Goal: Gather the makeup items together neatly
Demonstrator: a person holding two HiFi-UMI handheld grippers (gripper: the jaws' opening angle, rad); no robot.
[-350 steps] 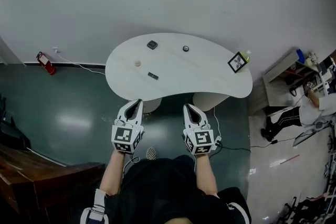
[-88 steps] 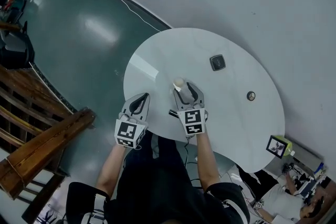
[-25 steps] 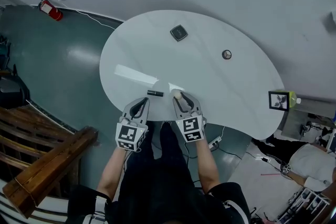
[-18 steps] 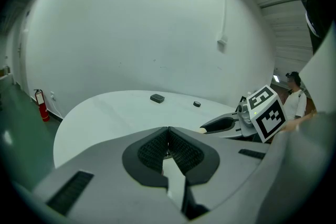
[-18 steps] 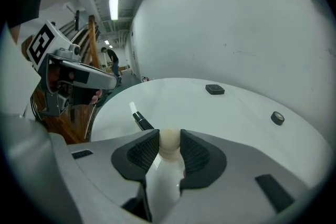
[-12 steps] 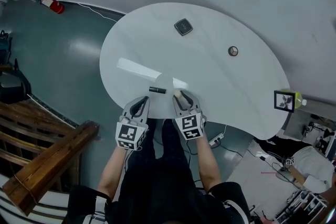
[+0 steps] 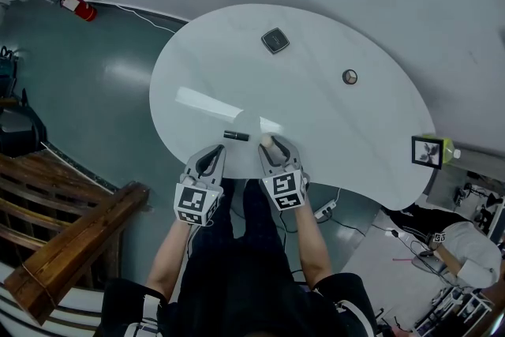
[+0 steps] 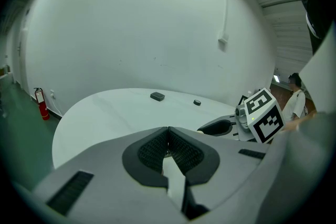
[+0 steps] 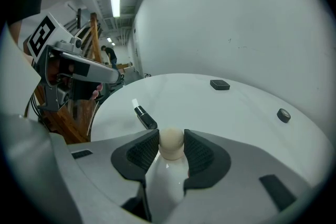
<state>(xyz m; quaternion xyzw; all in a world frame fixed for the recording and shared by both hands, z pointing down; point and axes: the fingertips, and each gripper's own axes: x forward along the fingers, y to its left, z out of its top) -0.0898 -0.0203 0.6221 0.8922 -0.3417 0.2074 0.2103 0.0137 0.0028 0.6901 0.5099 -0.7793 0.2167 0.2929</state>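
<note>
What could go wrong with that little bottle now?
The right hand-held gripper seems to pinch the white bottle mostly at its round top, so it might slip or swing. The black tube lies just ahead, and a bump could make it roll. In the head view both sit near the table edge, so something could fall off.

It's a workshop (fire extinguisher (image 7: 76, 5), timber beams (image 7: 79, 237)).

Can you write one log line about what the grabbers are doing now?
right gripper: shut on white bottle | left gripper: shut, empty | black tube: lying on table | square compact, round pot: farther off
</note>
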